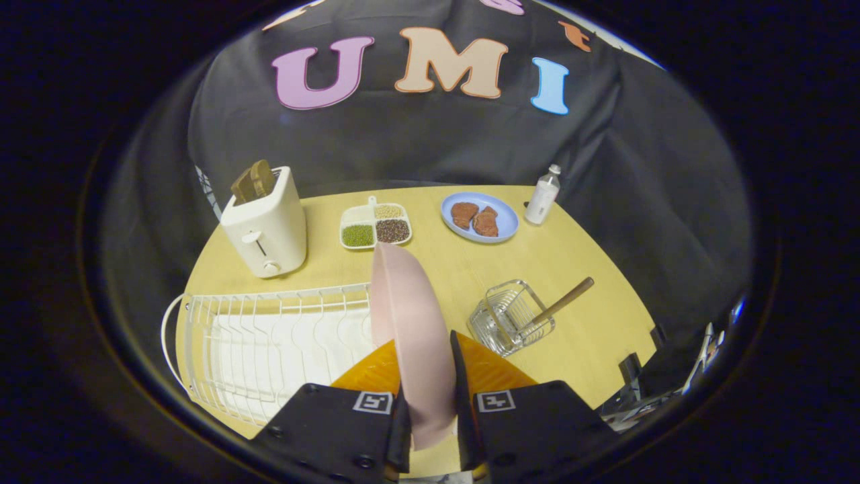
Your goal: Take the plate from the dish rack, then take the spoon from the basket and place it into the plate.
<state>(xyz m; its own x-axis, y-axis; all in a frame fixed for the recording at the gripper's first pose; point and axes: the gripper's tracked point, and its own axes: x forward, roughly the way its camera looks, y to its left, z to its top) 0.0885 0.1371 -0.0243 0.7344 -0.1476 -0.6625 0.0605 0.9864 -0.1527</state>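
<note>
Here, the round wooden table (470,282) is seen under everything. On its left side the white dish rack (269,343) is placed, with a white toaster (265,225) just beyond it. The pink plate (413,336) is held upright on its edge, pinched between both fingers of the gripper (430,403), beside the rack's right end. To the right, the wire basket (510,323) is standing, and the spoon (561,302) is leaned inside it, handle up. Farther away, a blue dish (507,222) and a small bottle (543,196) are found.

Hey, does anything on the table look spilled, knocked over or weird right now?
Nothing stands out. The gripper holds the pink plate on edge beside the dish rack, and the spoon leans in its basket.
</note>
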